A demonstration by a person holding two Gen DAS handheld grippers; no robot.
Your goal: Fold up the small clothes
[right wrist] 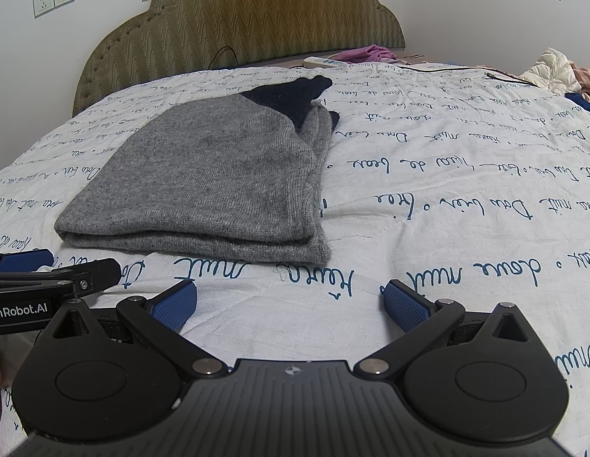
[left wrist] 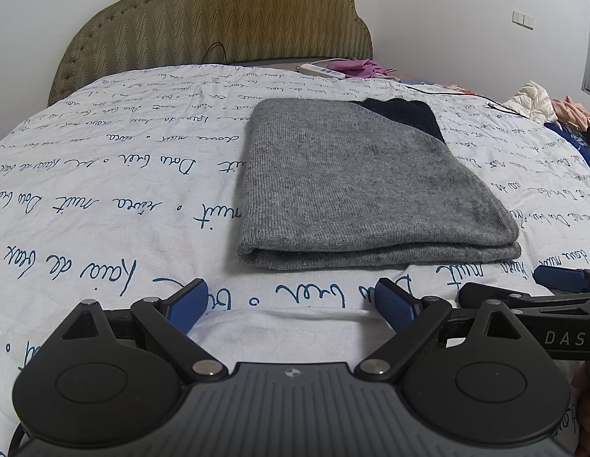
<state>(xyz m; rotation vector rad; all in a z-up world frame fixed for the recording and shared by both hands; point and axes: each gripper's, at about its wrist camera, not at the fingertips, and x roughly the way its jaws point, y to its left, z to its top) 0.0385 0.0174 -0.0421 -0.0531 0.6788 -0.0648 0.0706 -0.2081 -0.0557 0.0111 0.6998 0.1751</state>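
Observation:
A grey knit garment (left wrist: 356, 186) with a dark navy part at its far corner lies folded into a flat stack on the bed. In the right wrist view the same garment (right wrist: 211, 182) sits ahead and to the left. My left gripper (left wrist: 291, 301) stands open just short of the garment's near fold, nothing between its blue pads. My right gripper (right wrist: 289, 302) is open too, over bare sheet to the right of the fold. The right gripper's fingers (left wrist: 554, 278) show at the right edge of the left wrist view, and the left gripper's fingers (right wrist: 28, 261) show at the left edge of the right wrist view.
The bed is covered by a white sheet (left wrist: 104, 198) printed with blue script. A padded olive headboard (left wrist: 218, 19) stands behind. A power strip (right wrist: 323, 61), a purple cloth (right wrist: 365, 53) and a black cable lie at the far edge. More clothes (left wrist: 539, 103) are piled at the right.

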